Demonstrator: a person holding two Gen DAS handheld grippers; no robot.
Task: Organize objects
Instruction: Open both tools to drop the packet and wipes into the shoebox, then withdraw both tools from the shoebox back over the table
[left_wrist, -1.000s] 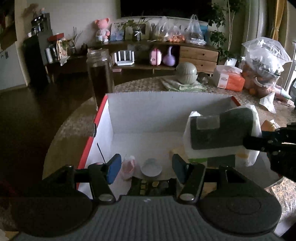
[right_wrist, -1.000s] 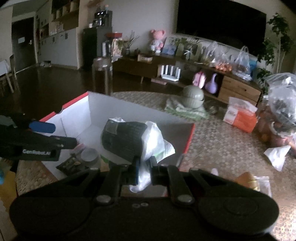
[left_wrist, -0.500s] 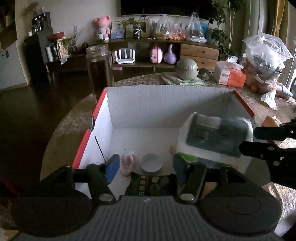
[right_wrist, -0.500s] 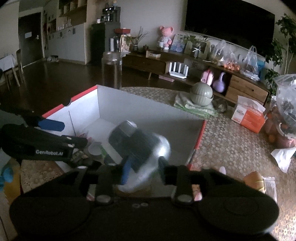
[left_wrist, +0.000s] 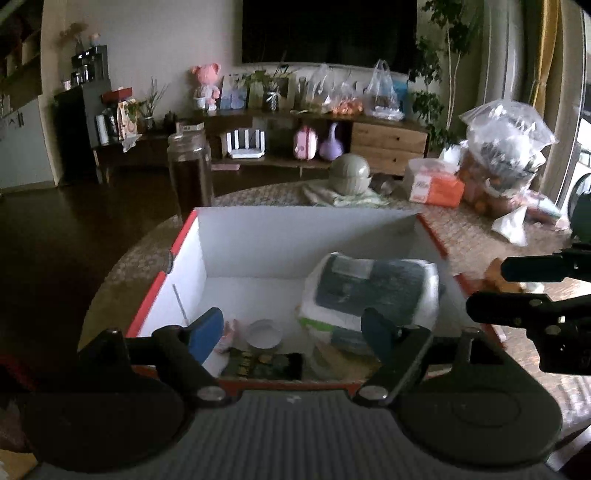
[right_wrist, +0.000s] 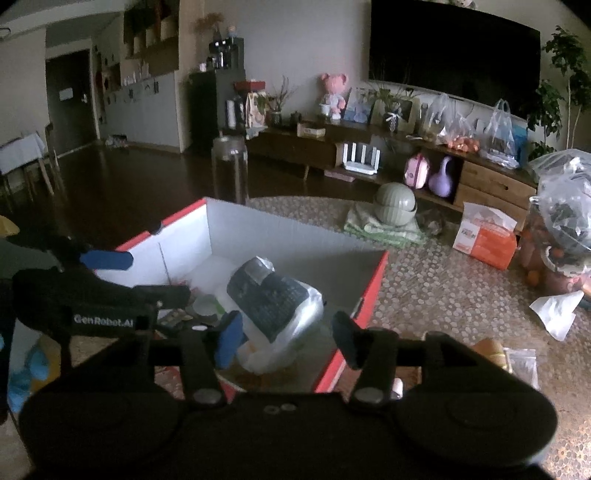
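Observation:
A white box with red rims stands on the round table; it also shows in the right wrist view. Inside it lies a dark knitted item in a clear plastic bag, at the box's right side. A small white cup, a pink item and a dark packet lie near the front wall. My left gripper is open and empty over the box's near edge. My right gripper is open and empty, just above the bag, at the box's right.
A tall glass jar stands behind the box. A green lidded bowl on a cloth, an orange tissue pack and plastic bags of fruit sit at the back right. Small packets lie right of the box.
My right gripper opened and let go of the bagged dark item, which dropped into the box. The right gripper then drew back a little. The left gripper stayed open.

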